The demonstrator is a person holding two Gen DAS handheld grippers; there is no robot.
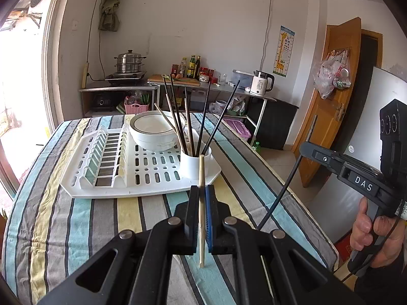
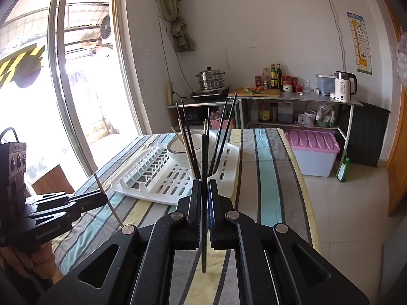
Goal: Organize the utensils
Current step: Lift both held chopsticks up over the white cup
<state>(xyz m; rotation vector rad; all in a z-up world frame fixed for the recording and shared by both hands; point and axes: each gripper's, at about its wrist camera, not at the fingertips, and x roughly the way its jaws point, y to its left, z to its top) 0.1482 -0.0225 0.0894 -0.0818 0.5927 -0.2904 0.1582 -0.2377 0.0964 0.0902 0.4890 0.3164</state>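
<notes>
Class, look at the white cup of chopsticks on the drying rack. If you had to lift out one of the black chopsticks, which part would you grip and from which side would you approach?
Grip a black chopstick near its upper end, coming from above. The sticks lean outward and fan apart at the top, leaving gaps for the tongs, while their lower ends crowd together inside the white cup.

I see a room bright with daylight from the big window [image 2: 84, 76], which is overexposed to white glare, while both fisheye views bend straight lines strongly at the edges, have dark corners, and stay sharp on the striped tablecloth [image 1: 76, 216].
</notes>
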